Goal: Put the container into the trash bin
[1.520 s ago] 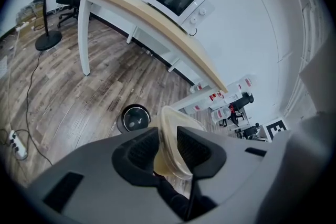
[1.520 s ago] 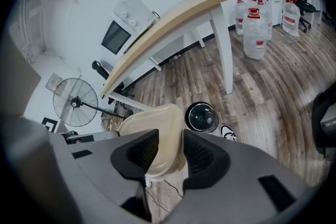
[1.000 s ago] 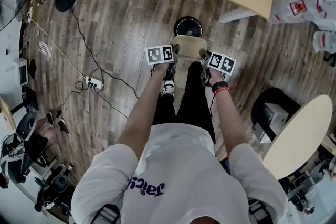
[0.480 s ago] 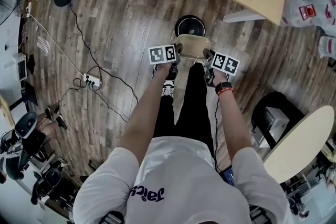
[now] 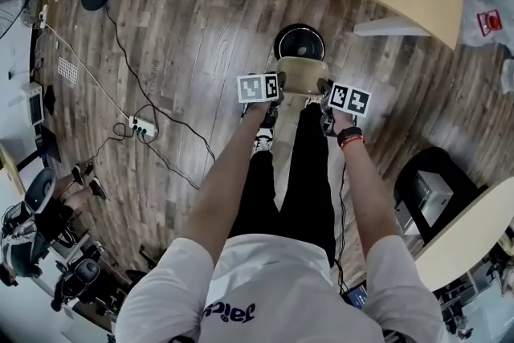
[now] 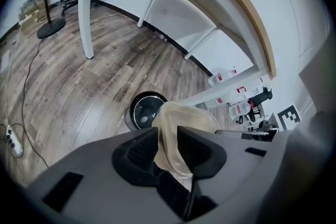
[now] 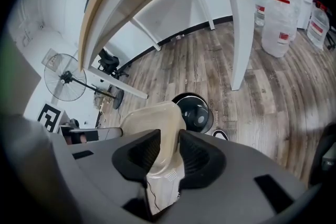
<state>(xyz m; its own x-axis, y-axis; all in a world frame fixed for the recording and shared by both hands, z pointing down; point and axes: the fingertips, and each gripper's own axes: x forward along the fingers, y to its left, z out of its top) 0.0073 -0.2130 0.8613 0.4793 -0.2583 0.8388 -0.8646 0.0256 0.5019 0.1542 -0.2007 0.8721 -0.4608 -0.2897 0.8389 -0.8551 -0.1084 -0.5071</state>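
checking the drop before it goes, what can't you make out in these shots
- Near side of the trash bin: head view, covered by the container.
- Container's lower end: both gripper views, sunk between the jaws of the left hand-held gripper and the right hand-held gripper.
- What lies inside the trash bin: too dark and small in every view.
- Water bottles: head view, cut off by the right edge.

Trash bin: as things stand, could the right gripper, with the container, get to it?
Likely yes: the bin stands just beyond the container, clamped by the right gripper and left gripper, with nothing in between.
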